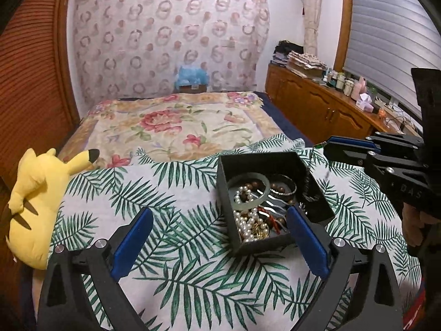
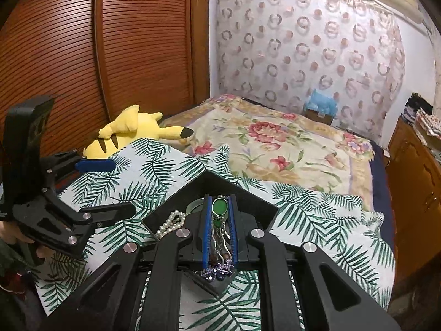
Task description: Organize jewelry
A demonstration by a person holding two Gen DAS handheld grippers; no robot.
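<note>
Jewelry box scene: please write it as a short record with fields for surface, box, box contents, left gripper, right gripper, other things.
surface: leaf-print cloth on a bed
box: black open box on the cloth
box contents: pearl strands, green bangle, metal bangles, mixed together
left gripper: left gripper, open, nothing between the jaws, at the box's near left
right gripper: right gripper, shut on green-stone piece, over the box
other things: yellow plush toy beside the cloth
</note>
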